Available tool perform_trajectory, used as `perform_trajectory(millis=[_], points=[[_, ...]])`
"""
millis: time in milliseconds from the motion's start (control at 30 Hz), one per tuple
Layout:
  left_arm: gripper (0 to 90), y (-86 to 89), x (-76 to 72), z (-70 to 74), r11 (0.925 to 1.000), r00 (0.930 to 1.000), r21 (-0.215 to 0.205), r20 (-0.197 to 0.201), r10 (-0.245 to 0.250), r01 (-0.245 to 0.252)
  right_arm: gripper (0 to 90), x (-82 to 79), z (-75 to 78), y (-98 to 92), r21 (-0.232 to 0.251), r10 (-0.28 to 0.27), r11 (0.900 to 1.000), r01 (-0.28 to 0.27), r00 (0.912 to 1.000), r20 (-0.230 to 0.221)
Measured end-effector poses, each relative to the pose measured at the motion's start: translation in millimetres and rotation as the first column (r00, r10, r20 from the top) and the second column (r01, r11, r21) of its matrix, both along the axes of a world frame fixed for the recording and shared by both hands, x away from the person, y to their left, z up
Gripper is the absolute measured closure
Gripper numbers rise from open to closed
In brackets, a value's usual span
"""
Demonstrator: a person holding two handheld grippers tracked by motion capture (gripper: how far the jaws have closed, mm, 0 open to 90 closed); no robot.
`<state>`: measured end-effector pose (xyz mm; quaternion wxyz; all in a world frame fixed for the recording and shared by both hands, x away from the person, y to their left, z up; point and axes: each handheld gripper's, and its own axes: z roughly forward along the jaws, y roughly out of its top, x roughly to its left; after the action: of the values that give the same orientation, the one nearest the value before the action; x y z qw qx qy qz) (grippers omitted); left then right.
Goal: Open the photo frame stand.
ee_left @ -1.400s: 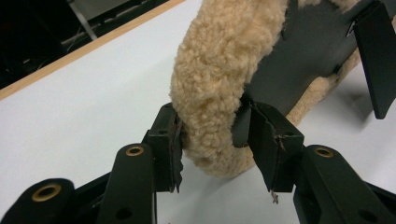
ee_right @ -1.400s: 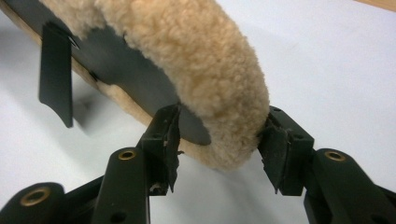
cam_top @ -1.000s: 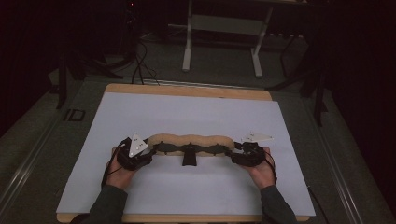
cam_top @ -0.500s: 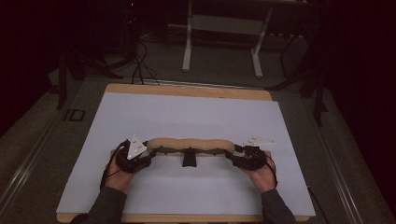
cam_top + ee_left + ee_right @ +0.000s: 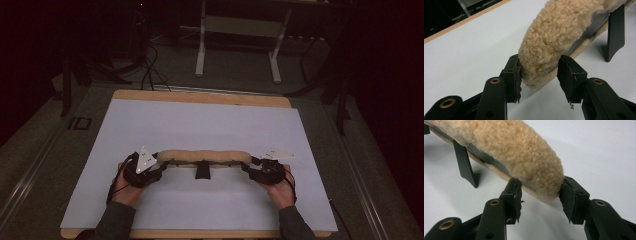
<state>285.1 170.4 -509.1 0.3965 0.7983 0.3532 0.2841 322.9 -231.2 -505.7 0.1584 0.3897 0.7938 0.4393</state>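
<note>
A long tan fleece pad with a black strap hanging from its middle spans the space between my two grippers, just above the white table sheet. My left gripper is shut on its left end. In the left gripper view both jaws press the fleece pad, and the strap hangs beyond. My right gripper holds the other end. Its jaws have just been closing, and in the right gripper view they sit against the fleece pad on both sides, with the strap farther along.
The white sheet lies on a wooden tabletop, with bare sheet on all sides of the pad. Behind the table, on the dark floor, stand a white metal frame and some cables.
The pad and both hands have drifted slightly toward the near edge of the table. The right hand has shifted a little to the right.
</note>
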Motion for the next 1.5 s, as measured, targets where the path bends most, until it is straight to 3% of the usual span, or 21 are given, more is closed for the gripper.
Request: perform_trajectory(millis=[400, 600, 933, 1067, 1500], points=[[51.4, 5.1, -0.1, 2.5, 0.9990, 0.9994, -0.044, -0.034, 0.009, -0.011, 52.6, -2.2, 0.0, -3.9, 0.023, -0.016, 1.000, 0.016, 0.9998, -0.008], [47.7, 12.3, -2.9, 6.3, 0.9957, 0.9993, -0.089, -0.032, 0.020, -0.023, 50.8, -4.0, 1.4, -5.9, 0.029, -0.014, 0.999, 0.015, 0.9998, -0.016], [45.5, 23.9, -4.5, 11.9, 0.9843, 0.9992, -0.176, -0.039, -0.002, -0.005, 47.7, -3.7, 1.9, -9.0, 0.008, -0.034, 0.999, 0.034, 0.9992, -0.021], [45.5, 26.9, -5.7, 14.3, 0.9758, 0.9992, -0.219, -0.039, -0.013, 0.005, 47.3, -4.5, 1.8, -9.6, 0.001, -0.043, 0.999, 0.043, 0.9988, -0.023], [44.9, 33.4, -9.8, 21.1, 0.9598, 0.9996, -0.280, -0.015, -0.024, 0.019, 40.5, -6.1, 1.0, -3.8, -0.030, -0.037, 0.999, 0.036, 0.9989, -0.027]])
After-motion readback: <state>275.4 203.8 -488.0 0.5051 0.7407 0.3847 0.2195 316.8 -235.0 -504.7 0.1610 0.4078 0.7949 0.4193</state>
